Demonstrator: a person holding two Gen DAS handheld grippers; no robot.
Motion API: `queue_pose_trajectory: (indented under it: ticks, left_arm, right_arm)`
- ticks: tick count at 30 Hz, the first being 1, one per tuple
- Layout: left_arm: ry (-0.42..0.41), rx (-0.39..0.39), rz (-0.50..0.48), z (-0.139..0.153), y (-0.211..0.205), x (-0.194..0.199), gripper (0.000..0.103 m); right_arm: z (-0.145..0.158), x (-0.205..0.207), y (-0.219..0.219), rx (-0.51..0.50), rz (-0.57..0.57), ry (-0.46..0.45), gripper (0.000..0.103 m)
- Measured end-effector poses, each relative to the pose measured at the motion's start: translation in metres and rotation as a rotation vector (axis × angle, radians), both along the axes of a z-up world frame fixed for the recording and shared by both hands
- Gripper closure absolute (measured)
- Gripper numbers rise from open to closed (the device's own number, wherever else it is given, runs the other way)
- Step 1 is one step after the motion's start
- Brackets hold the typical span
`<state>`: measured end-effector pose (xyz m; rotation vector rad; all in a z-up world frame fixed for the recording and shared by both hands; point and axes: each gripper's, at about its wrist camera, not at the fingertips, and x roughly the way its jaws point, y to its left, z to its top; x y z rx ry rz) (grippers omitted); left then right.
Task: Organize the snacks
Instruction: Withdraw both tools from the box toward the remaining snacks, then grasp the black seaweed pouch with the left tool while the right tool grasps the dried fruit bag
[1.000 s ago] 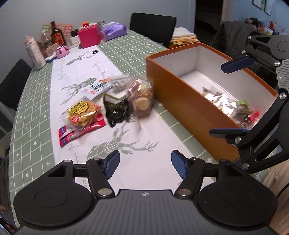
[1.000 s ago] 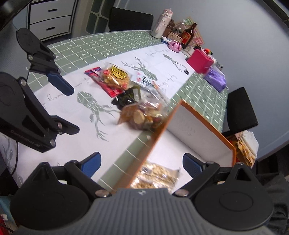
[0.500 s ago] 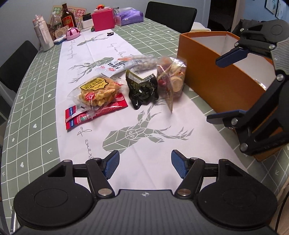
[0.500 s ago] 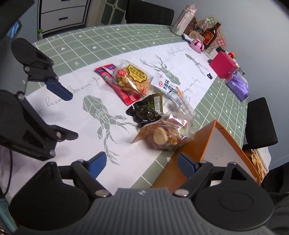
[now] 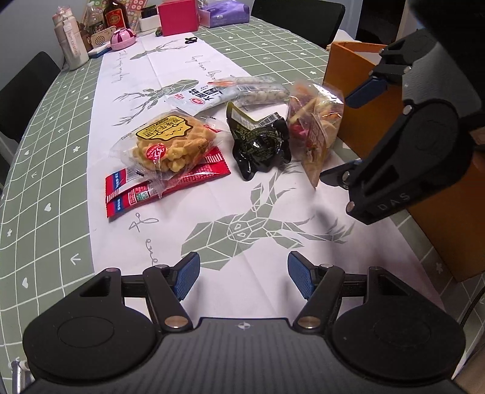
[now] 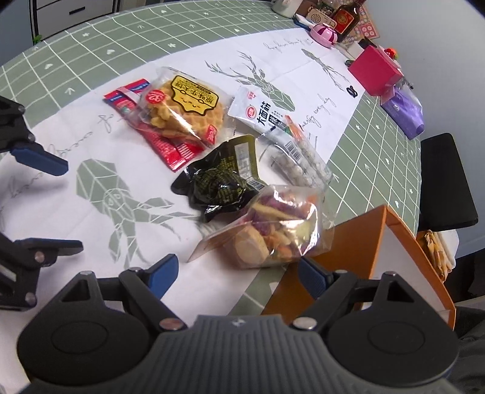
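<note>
Clear plastic wraps most of the snacks, which lie in a loose cluster on the white deer-print runner (image 5: 266, 209) of the green-checked counter (image 5: 45, 188). A waffle cookie pack (image 5: 169, 142) with a yellow label rests on top of two red sachets (image 5: 133, 194). Just beside it sits a black crinkled pouch (image 5: 260, 145), and behind that a white pack with dark lettering (image 5: 197, 98) and a long clear bag of pale round pieces (image 5: 260, 91). A bag of mixed vegetable chips (image 6: 272, 230) leans close against the outer wall of the orange box (image 6: 357, 242), whose white inside shows in the right wrist view.

The left gripper (image 5: 244, 277) hovers over bare runner, its blue-padded fingers apart with nothing between them, well short of the snacks. The right gripper (image 6: 236, 272) is just in front of the chip bag, fingers spread wide and holding nothing; one pad is close to the bag's near edge and the box corner, though I cannot tell if it touches.

At the far end stand a pink box (image 5: 178, 13), a purple pack (image 5: 222, 15), a dark bottle (image 5: 115, 15) and a pale flask (image 5: 69, 42).
</note>
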<state>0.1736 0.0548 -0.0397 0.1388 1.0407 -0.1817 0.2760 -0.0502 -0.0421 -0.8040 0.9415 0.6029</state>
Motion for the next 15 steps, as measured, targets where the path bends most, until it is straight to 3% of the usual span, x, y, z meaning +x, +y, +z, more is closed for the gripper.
queue_pose_trajectory:
  ticks: [8, 15]
  left_arm:
    - [0.023, -0.004, -0.005, -0.011, 0.002, 0.011, 0.025]
    - [0.032, -0.008, -0.003, -0.016, 0.005, 0.015, 0.025]
  right_arm:
    - [-0.014, 0.012, 0.014, -0.079, 0.024, -0.022, 0.017]
    - [-0.009, 0.012, 0.015, -0.062, 0.038, -0.062, 0.049]
